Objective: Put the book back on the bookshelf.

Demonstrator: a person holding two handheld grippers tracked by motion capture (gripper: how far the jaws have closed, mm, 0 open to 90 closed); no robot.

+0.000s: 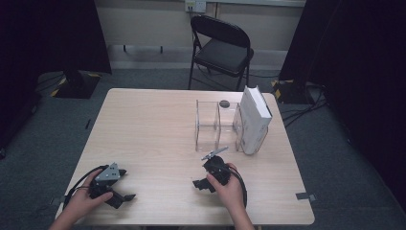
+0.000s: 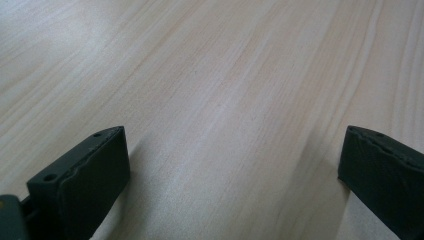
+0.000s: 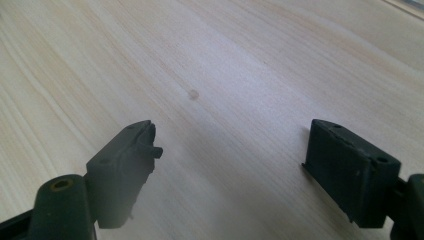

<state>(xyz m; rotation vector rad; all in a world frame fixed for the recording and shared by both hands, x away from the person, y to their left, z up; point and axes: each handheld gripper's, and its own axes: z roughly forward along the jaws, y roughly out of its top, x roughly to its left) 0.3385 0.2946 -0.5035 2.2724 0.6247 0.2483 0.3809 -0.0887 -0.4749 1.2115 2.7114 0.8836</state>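
While over the table (image 1: 158, 124), both grippers (image 1: 119, 188) (image 1: 203, 178) wide open, empty

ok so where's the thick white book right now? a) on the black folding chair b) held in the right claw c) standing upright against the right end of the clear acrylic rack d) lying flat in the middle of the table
c, the thick white book stands upright against the right end of the clear acrylic rack; both claws are open, holding nothing.

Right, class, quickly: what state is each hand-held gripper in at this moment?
Left hand-held gripper: open, nothing between its jaws, low over the table.
Right hand-held gripper: open, holding nothing.
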